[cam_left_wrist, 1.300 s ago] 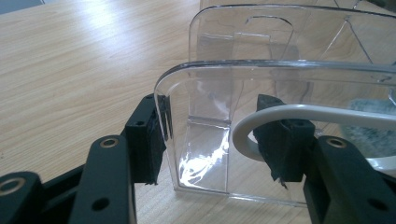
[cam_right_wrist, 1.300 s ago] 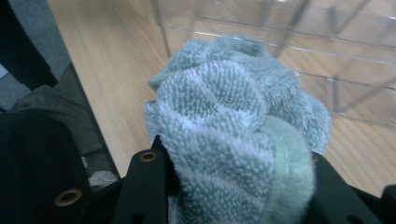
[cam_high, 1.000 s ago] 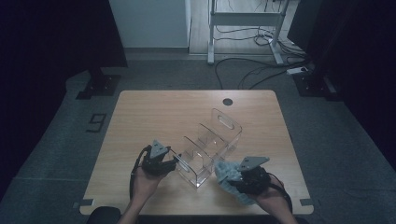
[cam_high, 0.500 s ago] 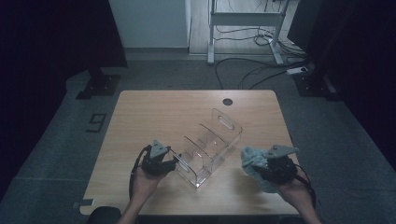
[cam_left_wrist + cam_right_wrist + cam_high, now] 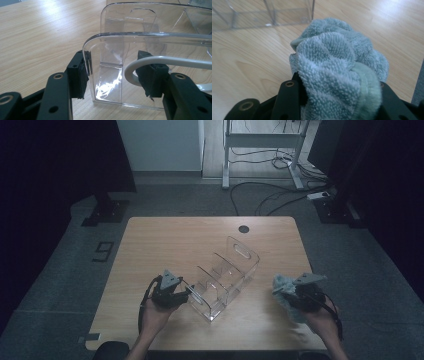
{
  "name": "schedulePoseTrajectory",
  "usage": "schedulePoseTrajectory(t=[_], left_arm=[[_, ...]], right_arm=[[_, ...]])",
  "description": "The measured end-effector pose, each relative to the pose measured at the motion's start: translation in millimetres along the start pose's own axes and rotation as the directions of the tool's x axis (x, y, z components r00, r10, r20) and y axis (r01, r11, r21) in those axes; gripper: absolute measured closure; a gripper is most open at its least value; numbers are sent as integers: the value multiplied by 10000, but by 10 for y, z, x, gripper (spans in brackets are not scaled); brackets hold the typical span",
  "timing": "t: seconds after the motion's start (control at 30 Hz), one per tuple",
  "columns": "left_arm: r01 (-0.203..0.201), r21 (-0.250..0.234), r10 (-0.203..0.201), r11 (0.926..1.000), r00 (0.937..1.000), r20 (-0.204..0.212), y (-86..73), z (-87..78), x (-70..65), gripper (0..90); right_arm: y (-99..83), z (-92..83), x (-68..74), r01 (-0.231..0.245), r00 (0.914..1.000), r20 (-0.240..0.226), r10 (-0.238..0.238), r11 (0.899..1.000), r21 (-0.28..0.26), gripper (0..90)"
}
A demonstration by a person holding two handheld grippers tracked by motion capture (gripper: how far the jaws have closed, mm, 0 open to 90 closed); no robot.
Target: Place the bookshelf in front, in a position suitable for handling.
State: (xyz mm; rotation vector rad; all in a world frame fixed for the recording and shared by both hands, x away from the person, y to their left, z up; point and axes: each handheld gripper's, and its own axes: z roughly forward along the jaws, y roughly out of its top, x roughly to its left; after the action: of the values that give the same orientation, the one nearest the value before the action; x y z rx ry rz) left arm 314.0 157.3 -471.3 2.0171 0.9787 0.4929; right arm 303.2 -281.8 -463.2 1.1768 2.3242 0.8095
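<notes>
Left tongs: low and left of middle in the high view. The jaws stand partly open with the near end wall of the clear box between them. One pad touches the wall's outer face. The other pad sits inside the box, and I cannot tell if it presses.
Right tongs: low and right in the high view, squeezing a fluffy blue-green cloth. The cloth bulges out over the jaws.
Clear box: in the middle of the wooden table.
Cloth and box: apart. In the right gripper view the box sits at the upper left, beyond the cloth.
</notes>
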Motion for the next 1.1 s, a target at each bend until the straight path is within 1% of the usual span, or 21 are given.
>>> schedulePoseTrajectory(t=[0.23, 0.4, 0.43, 0.53, 0.6, 0.73, 0.8, 0.93, 1.0, 1.03, 1.1], left_arm=[[-19, -6, 19, 10000, 10000, 11, -1, -1, 0, 453], [-32, -10, 32, 10000, 10000, 27, -2, -2, 1, 453], [-37, -10, 37, 10000, 10000, 23, -1, -2, 0, 453], [-39, -19, 39, 10000, 10000, 16, -2, -2, -1, 453], [-41, -69, 41, 10000, 10000, 4, -5, -1, -3, 452], [-84, -107, 84, 9999, 10000, 11, -7, -2, -1, 452], [-117, -127, 118, 9998, 9999, 24, -7, -2, 6, 451], [-194, -156, 196, 9997, 9997, 109, -9, -4, 18, 446], [-401, -214, 404, 9990, 9991, 122, -13, -3, 19, 428], [-586, -252, 590, 9980, 9981, 169, -15, -3, 19, 398], [-751, -290, 758, 9968, 9968, 241, -14, -9, 20, 364]], right_arm=[[-161, 274, -47, -175, 9998, -57, 178, 9990, 406, 576], [-271, 430, -71, -255, 9990, -349, 285, 9963, 821, 528], [-280, 438, -68, -292, 9989, -353, 323, 9961, 835, 524], [-278, 424, -69, -269, 9989, -348, 298, 9962, 823, 511], [-270, 410, -68, -266, 9989, -351, 296, 9961, 839, 485], [-256, 386, -65, -285, 9989, -346, 315, 9961, 836, 378], [-248, 364, -53, -213, 9993, -285, 237, 9962, 847, 329], [-216, 265, -27, -215, 9994, -257, 229, 9984, 522, 250], [-184, 194, -18, -190, 9995, -246, 197, 9994, 298, 233], [-165, 157, -16, -146, 9996, -235, 151, 9997, 206, 223], [-122, 89, -11, -37, 9997, -249, 38, 10000, 74, 210]])
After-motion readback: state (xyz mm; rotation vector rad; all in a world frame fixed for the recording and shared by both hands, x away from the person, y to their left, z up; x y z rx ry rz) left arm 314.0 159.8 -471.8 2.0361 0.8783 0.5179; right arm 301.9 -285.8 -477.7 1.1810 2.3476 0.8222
